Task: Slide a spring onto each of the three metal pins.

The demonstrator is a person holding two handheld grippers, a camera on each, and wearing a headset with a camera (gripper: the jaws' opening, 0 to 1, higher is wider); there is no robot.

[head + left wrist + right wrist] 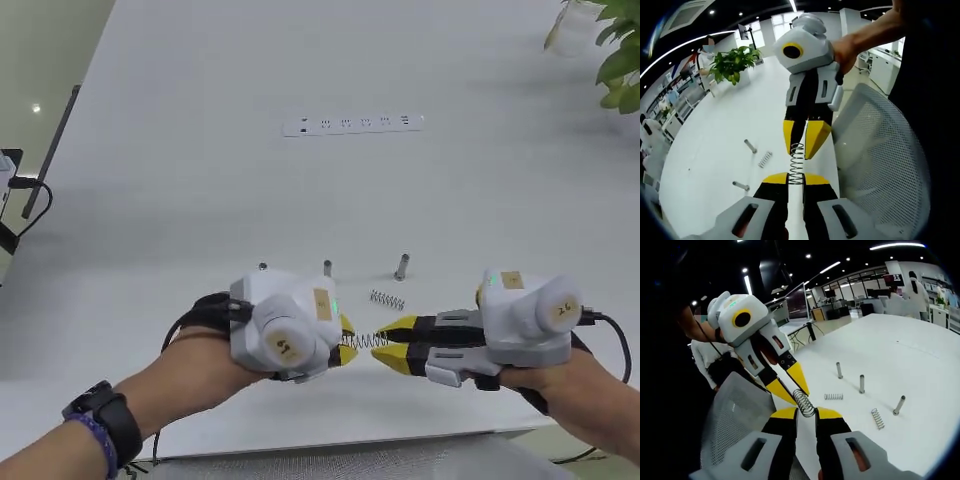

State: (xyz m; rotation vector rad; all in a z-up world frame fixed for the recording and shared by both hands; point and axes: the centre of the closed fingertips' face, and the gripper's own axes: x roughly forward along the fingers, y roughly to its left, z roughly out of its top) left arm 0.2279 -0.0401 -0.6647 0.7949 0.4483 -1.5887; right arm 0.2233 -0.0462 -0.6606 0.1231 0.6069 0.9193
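The left gripper (796, 179) has its yellow-tipped jaws pinched on one end of a thin wire coil spring (796, 162). The right gripper (807, 414) clamps the other end, so the coil spans tip to tip over the smooth white table (200, 170). Just beyond the tips lie a loose spring (833, 396) and a second spring (877, 418). Past them are three slim grey metal cylinders: a leaning pin (898, 405), a middle pin (861, 384) and a far pin (839, 370), the last two upright. Farthest off is a flat white power strip (352, 124).

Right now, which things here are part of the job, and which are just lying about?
Job: three metal pins, held spring, two loose springs, left hand-held gripper, right hand-held gripper.
Lying about: power strip, plant.
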